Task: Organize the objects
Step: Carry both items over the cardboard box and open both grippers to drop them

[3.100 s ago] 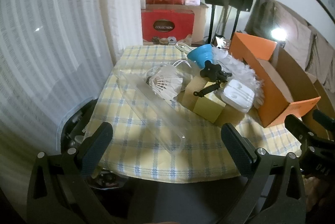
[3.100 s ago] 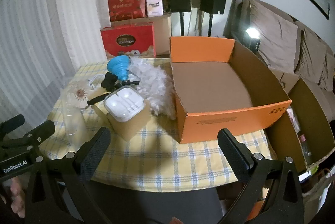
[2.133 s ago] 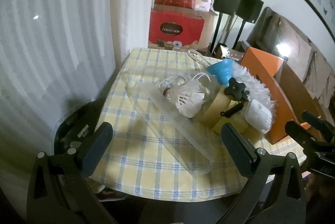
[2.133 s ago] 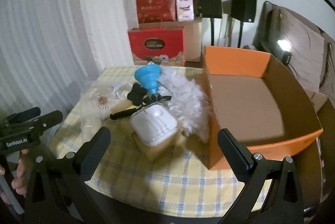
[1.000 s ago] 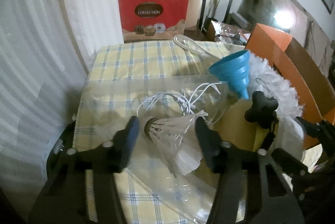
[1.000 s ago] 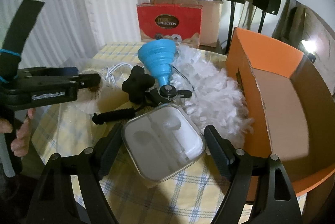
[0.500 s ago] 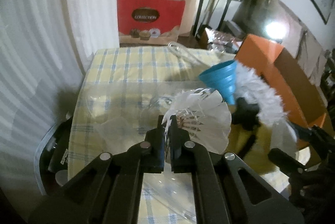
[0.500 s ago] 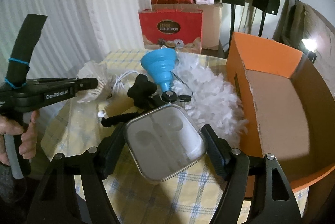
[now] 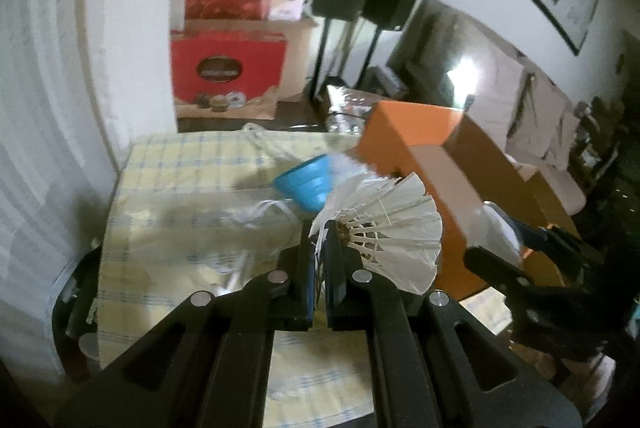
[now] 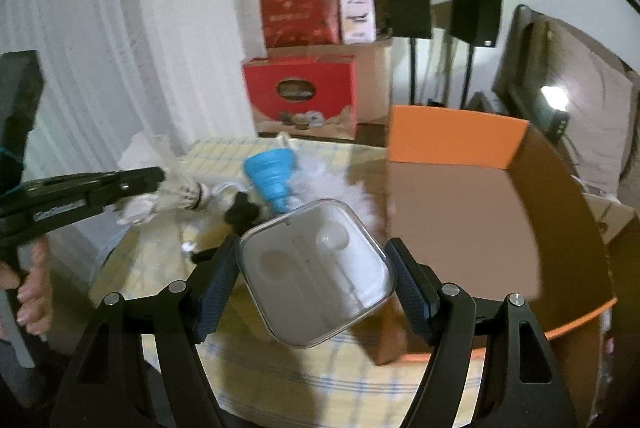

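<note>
Above the table (image 9: 168, 163), both loads are now lifted — my left tool (image 9: 320, 248) pinches the shuttlecock (image 9: 384, 228), my right tool (image 10: 316, 268) clamps the earphone case (image 10: 316, 268); orange box (image 10: 460, 143) next, I judge.

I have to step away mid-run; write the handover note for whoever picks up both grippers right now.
Left gripper: shut on the shuttlecock, lifted off the table.
Right gripper: shut on the clear earphone case, also lifted.
Orange box: looks empty where visible.
Done: both items picked up.
Left: put both in the box, then likely the blue funnel, feather duster, black tool.
</note>
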Tool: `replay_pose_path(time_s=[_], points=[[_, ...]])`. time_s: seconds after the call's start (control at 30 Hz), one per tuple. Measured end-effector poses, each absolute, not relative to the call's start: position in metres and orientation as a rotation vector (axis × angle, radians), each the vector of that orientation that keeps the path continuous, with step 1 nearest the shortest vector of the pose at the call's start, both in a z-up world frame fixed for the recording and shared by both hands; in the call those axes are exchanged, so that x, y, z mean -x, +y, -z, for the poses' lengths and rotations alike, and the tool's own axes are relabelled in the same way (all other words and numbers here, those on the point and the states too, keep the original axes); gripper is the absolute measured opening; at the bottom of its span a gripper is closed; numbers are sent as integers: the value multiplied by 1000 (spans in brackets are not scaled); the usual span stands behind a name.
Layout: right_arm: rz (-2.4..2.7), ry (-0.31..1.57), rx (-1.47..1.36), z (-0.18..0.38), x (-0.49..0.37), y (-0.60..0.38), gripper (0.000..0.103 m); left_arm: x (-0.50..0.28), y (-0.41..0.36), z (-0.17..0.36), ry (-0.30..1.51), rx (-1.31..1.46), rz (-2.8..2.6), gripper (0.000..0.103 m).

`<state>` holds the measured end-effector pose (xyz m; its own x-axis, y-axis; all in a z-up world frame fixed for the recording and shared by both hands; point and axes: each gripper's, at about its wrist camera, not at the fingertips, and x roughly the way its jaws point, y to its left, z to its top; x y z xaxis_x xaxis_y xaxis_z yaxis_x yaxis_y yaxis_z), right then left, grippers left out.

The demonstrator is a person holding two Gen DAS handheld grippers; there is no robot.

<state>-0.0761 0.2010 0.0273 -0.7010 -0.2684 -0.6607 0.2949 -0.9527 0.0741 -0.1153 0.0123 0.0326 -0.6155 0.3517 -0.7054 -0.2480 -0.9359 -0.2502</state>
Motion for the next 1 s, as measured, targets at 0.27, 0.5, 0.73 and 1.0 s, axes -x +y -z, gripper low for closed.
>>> replay_pose_path(time_s=[0.27, 0.5, 0.73, 1.0], points=[[2743, 35, -1057, -31, 83, 249, 75, 111, 64, -41, -167, 1118, -2466, 3], [2828, -8, -1111, -26, 90, 298, 75, 115, 119, -40, -117, 1103, -2384, 4], [2882, -46, -1161, -16, 101, 335, 75, 125, 160, -25, -83, 1115, -2342, 4], [2899, -110, -1218, 2, 112, 363, 75, 132, 196, -3, -6, 1157, -2321, 4]])
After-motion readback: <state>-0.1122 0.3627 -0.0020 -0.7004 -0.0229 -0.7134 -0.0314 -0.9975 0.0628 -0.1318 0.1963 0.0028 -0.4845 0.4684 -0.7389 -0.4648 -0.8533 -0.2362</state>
